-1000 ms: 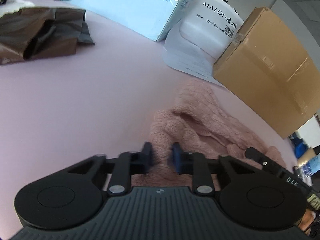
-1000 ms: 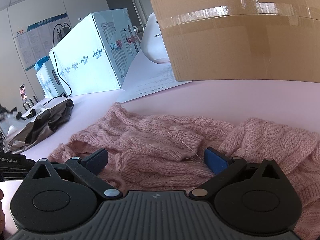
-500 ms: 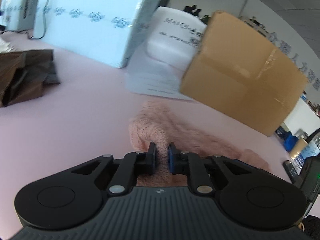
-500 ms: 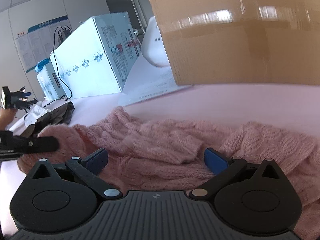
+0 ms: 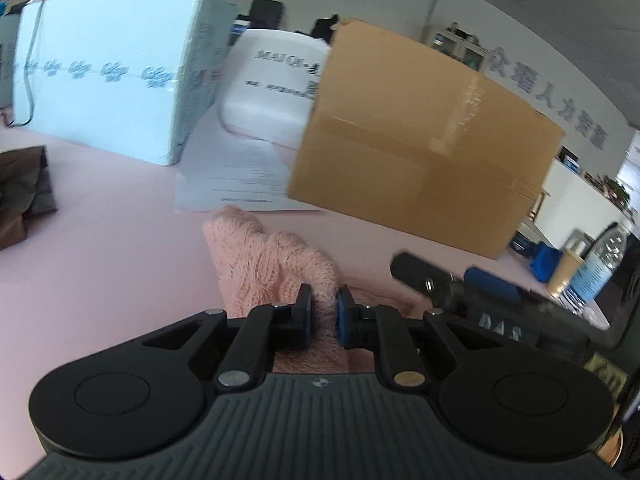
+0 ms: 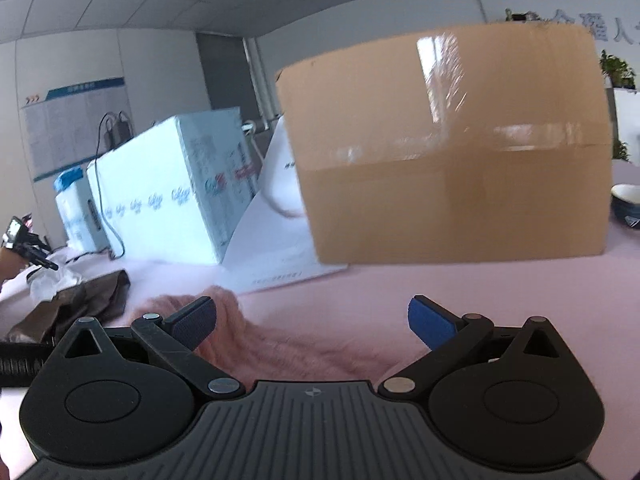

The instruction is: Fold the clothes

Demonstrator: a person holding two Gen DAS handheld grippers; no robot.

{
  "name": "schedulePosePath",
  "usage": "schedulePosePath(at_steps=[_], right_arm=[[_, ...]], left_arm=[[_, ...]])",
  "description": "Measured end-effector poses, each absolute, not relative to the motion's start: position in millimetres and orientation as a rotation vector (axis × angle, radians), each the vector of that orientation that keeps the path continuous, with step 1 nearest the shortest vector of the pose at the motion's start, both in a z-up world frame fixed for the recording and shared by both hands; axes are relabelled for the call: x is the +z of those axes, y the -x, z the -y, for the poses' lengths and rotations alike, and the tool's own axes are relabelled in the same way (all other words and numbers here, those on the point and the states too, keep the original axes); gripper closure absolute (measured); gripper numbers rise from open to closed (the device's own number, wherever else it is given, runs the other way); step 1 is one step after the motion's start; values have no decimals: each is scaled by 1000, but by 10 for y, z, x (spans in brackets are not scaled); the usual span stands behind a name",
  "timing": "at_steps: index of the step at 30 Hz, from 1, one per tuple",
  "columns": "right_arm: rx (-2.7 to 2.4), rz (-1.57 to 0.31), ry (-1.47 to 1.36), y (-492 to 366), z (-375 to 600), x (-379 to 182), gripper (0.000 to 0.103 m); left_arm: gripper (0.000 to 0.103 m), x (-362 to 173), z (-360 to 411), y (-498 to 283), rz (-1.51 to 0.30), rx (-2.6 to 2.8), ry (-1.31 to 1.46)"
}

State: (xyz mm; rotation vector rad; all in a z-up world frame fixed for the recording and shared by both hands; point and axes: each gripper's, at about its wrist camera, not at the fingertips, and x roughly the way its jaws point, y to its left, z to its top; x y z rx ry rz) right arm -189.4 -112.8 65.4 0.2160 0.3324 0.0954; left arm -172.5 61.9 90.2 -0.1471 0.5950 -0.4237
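Observation:
A pink knitted sweater (image 5: 268, 264) lies on the pink table. My left gripper (image 5: 323, 314) is shut on a bunch of its knit and holds it lifted above the table. In the right wrist view the sweater (image 6: 280, 344) lies low between and below the fingers. My right gripper (image 6: 312, 318) is open and empty above it, with nothing between its blue pads (image 6: 430, 320). The right gripper's body also shows at the right of the left wrist view (image 5: 460, 288).
A brown cardboard box (image 5: 420, 156) stands behind the sweater, with a white bag (image 5: 276, 88) and a pale blue box (image 5: 108, 88) to its left, on white paper sheets (image 5: 236, 176). A dark brown garment (image 5: 24, 196) lies at the left. Bottles (image 5: 596, 264) stand at the right.
My left gripper closed on the sweater and lifted it up and toward the right. My right gripper rose away from the sweater and stayed open.

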Motion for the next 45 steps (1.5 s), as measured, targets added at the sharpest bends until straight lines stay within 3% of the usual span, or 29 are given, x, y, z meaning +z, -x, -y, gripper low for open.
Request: schedulePosePath(at_steps=[20,45], right_arm=[[62,-287,-225,1987,1286,865,0],[163,-376,-283,1839,1426,845,0]], left_arm=[[92,781,-63,2071,-613,-715,20],[90,383,354,2211,-677,-848,-134]])
